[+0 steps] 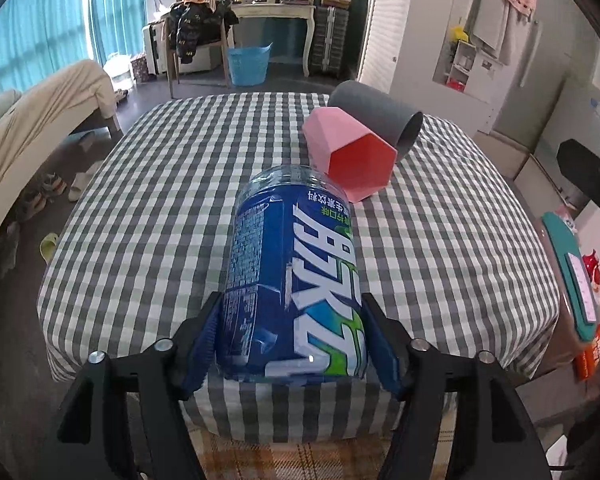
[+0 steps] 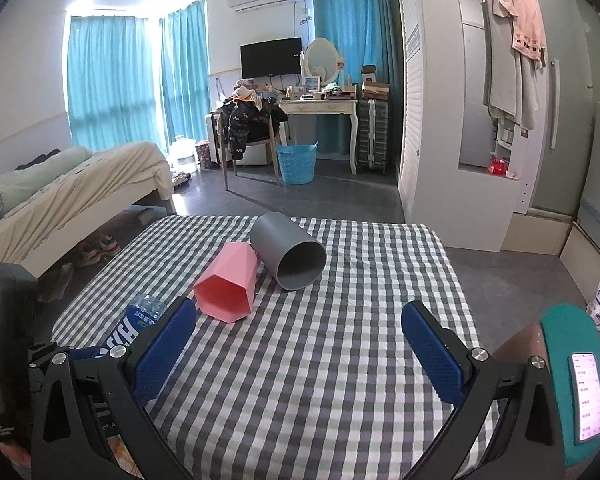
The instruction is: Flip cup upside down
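Two cups (image 2: 256, 276) sideways, bottle (image 2: 140, 320) half hidden

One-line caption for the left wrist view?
Left gripper clamps a blue-labelled bottle cup; pink and grey cups lie beyond.

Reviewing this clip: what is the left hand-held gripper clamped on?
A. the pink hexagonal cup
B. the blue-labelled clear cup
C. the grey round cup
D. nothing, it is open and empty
B: the left hand-held gripper has both pads against the blue-labelled clear cup, while the pink cup and grey cup lie untouched on their sides beyond it.
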`<action>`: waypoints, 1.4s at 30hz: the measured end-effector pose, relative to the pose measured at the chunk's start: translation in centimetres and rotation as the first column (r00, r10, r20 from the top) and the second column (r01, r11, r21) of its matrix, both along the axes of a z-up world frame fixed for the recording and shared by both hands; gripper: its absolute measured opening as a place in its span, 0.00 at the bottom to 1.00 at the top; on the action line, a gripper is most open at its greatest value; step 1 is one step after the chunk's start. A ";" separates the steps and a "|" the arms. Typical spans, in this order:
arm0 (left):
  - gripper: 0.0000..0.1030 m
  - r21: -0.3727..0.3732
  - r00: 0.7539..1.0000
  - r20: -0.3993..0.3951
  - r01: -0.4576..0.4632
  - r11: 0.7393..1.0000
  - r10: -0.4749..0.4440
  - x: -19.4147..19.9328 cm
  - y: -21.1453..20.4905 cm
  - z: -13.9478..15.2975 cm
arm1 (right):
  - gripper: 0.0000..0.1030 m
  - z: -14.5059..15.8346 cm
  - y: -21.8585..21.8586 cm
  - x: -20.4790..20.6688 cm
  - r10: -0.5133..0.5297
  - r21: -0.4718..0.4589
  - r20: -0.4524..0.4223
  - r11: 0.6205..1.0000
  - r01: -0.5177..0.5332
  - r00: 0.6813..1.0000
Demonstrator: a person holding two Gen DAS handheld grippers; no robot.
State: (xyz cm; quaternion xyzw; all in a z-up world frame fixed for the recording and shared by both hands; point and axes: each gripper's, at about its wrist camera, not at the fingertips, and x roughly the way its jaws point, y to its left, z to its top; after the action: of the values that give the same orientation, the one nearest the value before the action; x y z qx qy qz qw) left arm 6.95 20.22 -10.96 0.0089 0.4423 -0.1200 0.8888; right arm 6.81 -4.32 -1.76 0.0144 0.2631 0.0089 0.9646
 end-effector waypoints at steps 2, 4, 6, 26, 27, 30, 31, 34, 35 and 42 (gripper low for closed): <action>0.76 -0.011 1.000 0.005 0.002 1.000 -0.002 -0.2 0.1 0.3 | 1.00 0.3 0.2 -0.3 -0.008 -0.010 0.003 1.000 0.008 1.000; 0.76 -0.026 1.000 0.012 0.010 1.000 -0.009 -0.3 0.3 0.9 | 1.00 0.7 0.4 -0.5 -0.013 -0.020 0.006 1.000 0.013 1.000; 0.76 -0.036 1.000 0.027 0.015 0.999 -0.014 -0.7 0.6 1.6 | 1.00 1.1 0.8 -0.6 -0.016 -0.027 0.008 0.999 0.017 1.000; 0.86 -0.089 0.955 0.225 -0.176 0.980 0.192 1.6 14.3 5.4 | 1.00 2.3 9.5 3.7 0.048 -0.119 -0.244 0.990 -0.079 0.969; 0.86 -0.096 0.956 0.212 -0.184 0.978 0.201 2.0 15.0 5.0 | 1.00 1.9 10.0 4.2 0.056 -0.120 -0.272 0.989 -0.092 0.961; 0.86 -0.092 0.960 0.187 -0.193 0.977 0.208 2.9 16.3 4.0 | 1.00 0.4 11.8 6.1 0.074 -0.115 -0.358 0.986 -0.122 0.931; 0.86 -0.088 0.961 0.183 -0.196 0.977 0.209 3.2 16.5 3.7 | 1.00 -0.2 12.5 6.8 0.078 -0.110 -0.388 0.985 -0.131 0.918; 0.86 -0.085 0.961 0.173 -0.206 0.975 0.218 4.1 17.5 3.0 | 1.00 -1.6 14.0 8.7 0.096 -0.085 -0.462 0.985 -0.152 0.882; 0.86 -0.086 0.960 0.168 -0.211 0.974 0.223 4.4 17.8 2.7 | 1.00 -2.0 14.4 9.2 0.097 -0.076 -0.486 0.985 -0.153 0.869; 0.86 -0.106 0.964 0.114 -0.229 0.968 0.241 5.8 19.8 0.7 | 1.00 -6.5 15.4 12.9 0.119 0.025 -0.633 0.991 -0.133 0.765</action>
State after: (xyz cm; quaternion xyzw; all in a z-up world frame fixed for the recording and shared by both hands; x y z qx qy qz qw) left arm 12.79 40.02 -10.30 -0.0768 0.3773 -0.0330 0.9223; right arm 19.68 11.08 -8.22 -0.0115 0.5728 0.0654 0.8170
